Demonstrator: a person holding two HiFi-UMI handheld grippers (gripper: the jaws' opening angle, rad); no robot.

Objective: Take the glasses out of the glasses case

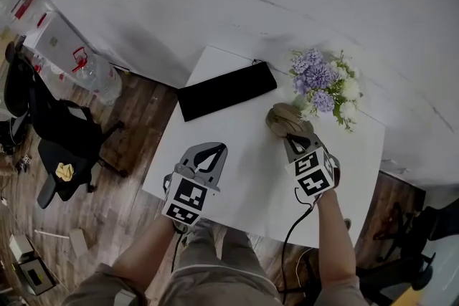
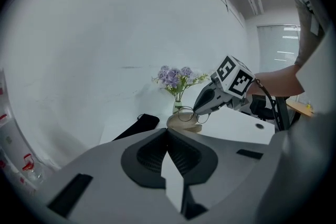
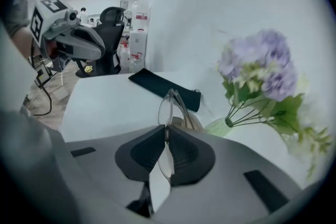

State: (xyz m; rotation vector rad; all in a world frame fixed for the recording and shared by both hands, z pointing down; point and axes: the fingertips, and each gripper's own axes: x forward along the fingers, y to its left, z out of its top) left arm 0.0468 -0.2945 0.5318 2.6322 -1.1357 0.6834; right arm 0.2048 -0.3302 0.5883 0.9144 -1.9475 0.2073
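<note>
My right gripper (image 3: pixel 167 131) is shut on thin-rimmed glasses (image 3: pixel 169 105), which stick up folded between its pads. Seen from the left gripper view, the right gripper (image 2: pixel 197 110) holds the glasses (image 2: pixel 189 114) just above the open tan glasses case (image 2: pixel 181 124). In the head view the case (image 1: pixel 283 117) lies on the white table (image 1: pixel 237 161) beyond the right gripper (image 1: pixel 289 136). My left gripper (image 1: pixel 209 153) hovers over the table's left half, its jaws together with nothing between them (image 2: pixel 168 134).
A flat black pouch (image 1: pixel 226 89) lies at the table's far left. A vase of purple and white flowers (image 1: pixel 323 82) stands right behind the case. Black office chairs (image 1: pixel 50 132) and boxes sit on the wooden floor at left.
</note>
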